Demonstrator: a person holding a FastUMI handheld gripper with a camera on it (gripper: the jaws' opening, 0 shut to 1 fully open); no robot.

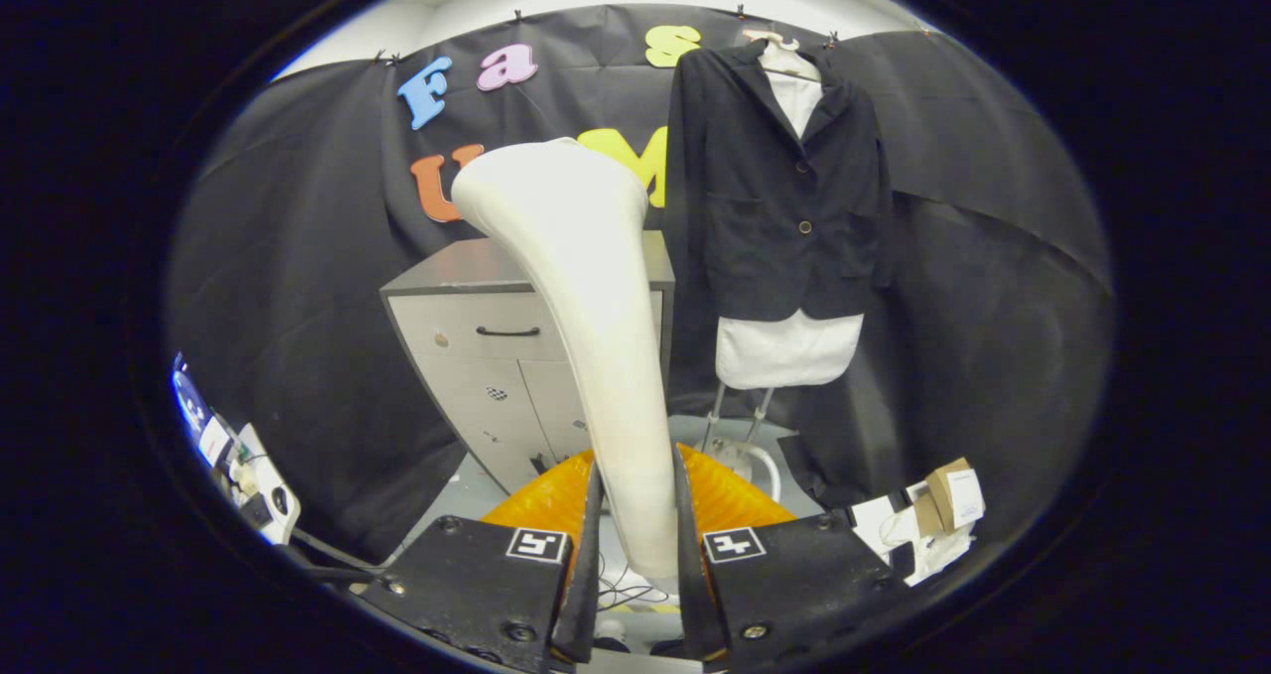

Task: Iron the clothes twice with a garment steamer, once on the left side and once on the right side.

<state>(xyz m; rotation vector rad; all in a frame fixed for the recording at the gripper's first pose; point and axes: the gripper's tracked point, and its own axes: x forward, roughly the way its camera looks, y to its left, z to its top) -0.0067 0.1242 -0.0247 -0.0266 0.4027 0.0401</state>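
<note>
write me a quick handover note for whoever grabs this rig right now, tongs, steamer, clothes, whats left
Tongs: shut on the steamer, both fingers pressing its handle; the white head rises ahead of them.
Clothes: the dark jacket hangs over a white shirt on a stand against the booth wall, beyond the fingers and right of the grey cabinet.
Done: steamer is in hand; its head is apart from the jacket.
Left: whether any pass has been made cannot be told from here; bring the head to the jacket and run the left side, then the right.

Black cloth wall [298,287], grey drawer cabinet [477,346]; pale floor [467,495]
</note>
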